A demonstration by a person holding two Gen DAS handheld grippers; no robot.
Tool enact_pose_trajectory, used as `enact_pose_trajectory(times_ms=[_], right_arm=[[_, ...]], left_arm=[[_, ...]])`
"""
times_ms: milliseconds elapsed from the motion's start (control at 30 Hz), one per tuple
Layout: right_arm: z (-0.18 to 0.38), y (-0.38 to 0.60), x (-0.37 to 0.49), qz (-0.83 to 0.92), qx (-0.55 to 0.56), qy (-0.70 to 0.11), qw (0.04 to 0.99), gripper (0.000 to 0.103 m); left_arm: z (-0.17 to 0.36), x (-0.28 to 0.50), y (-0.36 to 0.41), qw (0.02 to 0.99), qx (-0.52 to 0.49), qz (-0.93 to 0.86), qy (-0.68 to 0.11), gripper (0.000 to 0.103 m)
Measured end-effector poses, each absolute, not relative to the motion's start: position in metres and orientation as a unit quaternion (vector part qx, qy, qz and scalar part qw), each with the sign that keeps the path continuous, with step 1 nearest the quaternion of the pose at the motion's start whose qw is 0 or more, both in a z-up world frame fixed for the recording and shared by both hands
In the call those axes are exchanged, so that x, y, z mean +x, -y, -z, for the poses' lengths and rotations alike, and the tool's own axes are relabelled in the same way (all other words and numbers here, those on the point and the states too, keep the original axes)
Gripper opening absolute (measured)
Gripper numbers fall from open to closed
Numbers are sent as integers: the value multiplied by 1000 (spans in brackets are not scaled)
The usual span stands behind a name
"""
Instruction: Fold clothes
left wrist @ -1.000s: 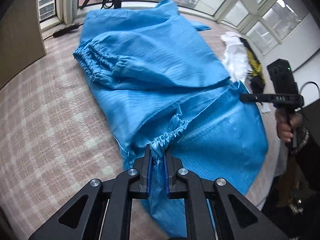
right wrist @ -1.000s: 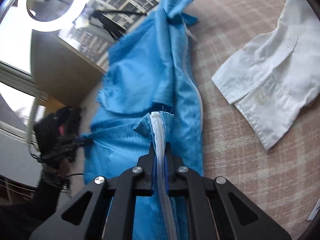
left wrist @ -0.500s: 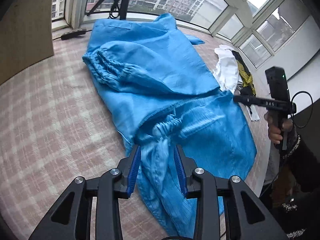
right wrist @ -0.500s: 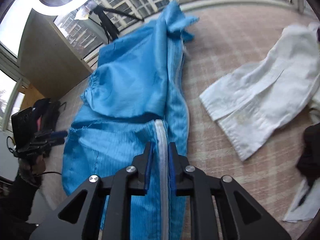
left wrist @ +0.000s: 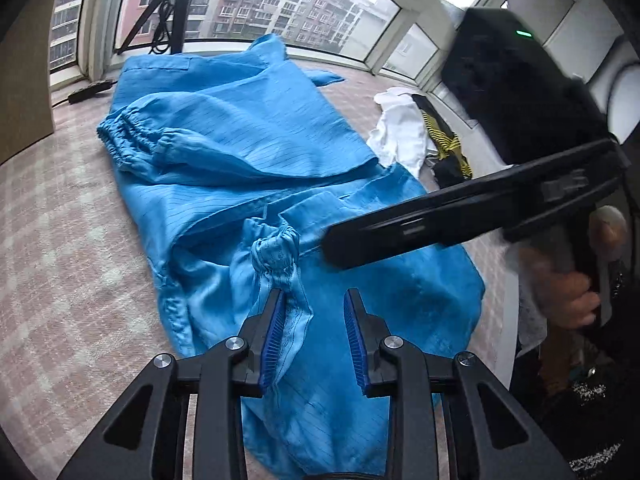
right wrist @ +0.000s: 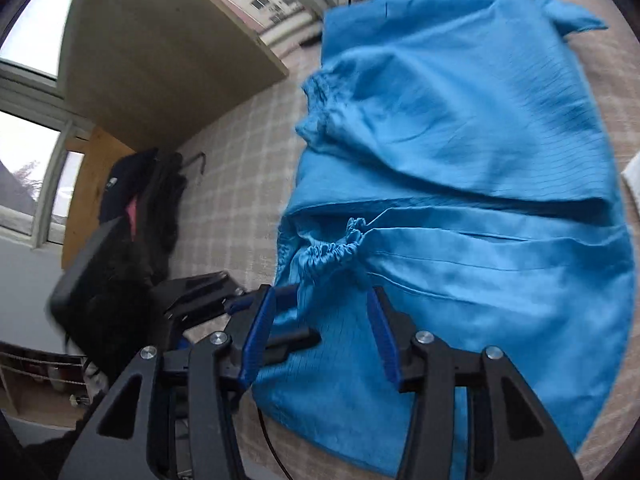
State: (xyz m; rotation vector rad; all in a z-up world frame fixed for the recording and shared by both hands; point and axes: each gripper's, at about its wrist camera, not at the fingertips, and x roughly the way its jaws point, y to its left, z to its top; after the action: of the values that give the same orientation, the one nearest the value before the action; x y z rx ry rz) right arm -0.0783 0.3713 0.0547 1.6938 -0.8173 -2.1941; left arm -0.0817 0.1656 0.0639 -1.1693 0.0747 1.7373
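Now both of my claws have let go. A second ago my left claw (left wrist: 314, 334) was clamped on the gathered cuff (left wrist: 276, 254) and my right claw (right wrist: 320, 336) was pinched on the zipper edge; both stand wide open and hold nothing, though the sleeve cloth below the cuff brushes the left pad of my left claw. The blue coat (left wrist: 248, 168) lies spread on the checked surface (left wrist: 60, 280), its near sleeve laid in across the body and the far sleeve (left wrist: 132, 140) folded over higher up. My right claw has swung over from the zipper side and, in the left view, crosses close above the coat near my left one. I judge the sleeve fold to be placed, so the next step is probably a fresh grip for folding the body lengthwise or in half. A white shirt (left wrist: 400, 136) and a black-and-yellow garment (left wrist: 448, 148) lie beyond, well apart from the coat's cuff.
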Motion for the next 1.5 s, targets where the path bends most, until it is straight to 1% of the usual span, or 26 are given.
enact_pose_trajectory(times_ms=[67, 100, 133, 167, 200, 267, 400, 467, 533, 633, 667, 700, 733, 867, 933, 1033, 1100, 1200, 1233, 1267, 1300, 1367, 1500], right_arm=[[-42, -363, -85, 741, 594, 289, 123, 47], [-39, -364, -85, 741, 595, 288, 115, 45], [-36, -366, -82, 744, 595, 285, 104, 39], [-34, -369, -80, 747, 595, 282, 92, 17], [-30, -374, -76, 744, 594, 295, 88, 15], [-29, -389, -65, 743, 583, 318, 83, 15], [-32, -411, -42, 741, 562, 358, 76, 14], [-36, -415, -35, 739, 557, 371, 76, 14], [-41, -413, -33, 745, 554, 365, 76, 14], [-49, -410, -32, 750, 551, 357, 80, 14], [-51, -410, -32, 751, 549, 358, 81, 14], [-53, -410, -32, 751, 548, 359, 82, 14], [-55, -411, -31, 751, 546, 361, 83, 14], [-66, -408, -29, 757, 537, 362, 87, 14], [-70, -400, -37, 763, 532, 355, 96, 14], [-63, -383, -59, 770, 533, 336, 100, 14], [-50, -369, -77, 773, 547, 307, 96, 18], [-43, -369, -84, 735, 564, 349, 140, 19], [-50, -374, -79, 737, 555, 354, 153, 19], [-62, -381, -72, 744, 541, 355, 165, 24], [-77, -392, -61, 759, 522, 352, 166, 33], [-105, -421, -35, 799, 472, 344, 147, 38], [-114, -474, 0, 848, 467, 248, 18, 38]], left_arm=[[-67, -75, -168, 511, -477, -714, -40, 28], [-68, -73, -168, 518, -477, -709, -43, 28], [-69, -71, -168, 524, -477, -704, -45, 28], [-71, -69, -167, 530, -477, -700, -47, 28], [-73, -69, -164, 531, -476, -700, -47, 28], [-78, -74, -154, 524, -471, -708, -43, 28], [-71, -100, -147, 477, -484, -734, -25, 29], [-62, -104, -162, 466, -488, -736, -60, 29], [-53, -103, -180, 462, -491, -732, -96, 29], [-42, -102, -199, 457, -496, -727, -127, 28], [-39, -102, -203, 452, -497, -728, -137, 10], [-37, -104, -203, 445, -501, -730, -134, 1], [-37, -106, -202, 438, -506, -732, -128, 0], [-59, -112, -169, 439, -514, -736, -29, 0], [-65, -112, -151, 437, -516, -737, 7, 0], [-58, -118, -139, 402, -528, -748, 1, 2], [-48, -129, -130, 372, -550, -748, 9, 1], [-61, -131, -114, 351, -533, -770, 20, 1], [-71, -127, -110, 352, -521, -777, 18, 1], [-80, -123, -106, 353, -510, -784, 16, 1], [-88, -117, -106, 367, -498, -785, 14, 1], [-103, -102, -111, 405, -479, -779, 12, 1], [-105, -73, -148, 476, -479, -738, -15, 3]])
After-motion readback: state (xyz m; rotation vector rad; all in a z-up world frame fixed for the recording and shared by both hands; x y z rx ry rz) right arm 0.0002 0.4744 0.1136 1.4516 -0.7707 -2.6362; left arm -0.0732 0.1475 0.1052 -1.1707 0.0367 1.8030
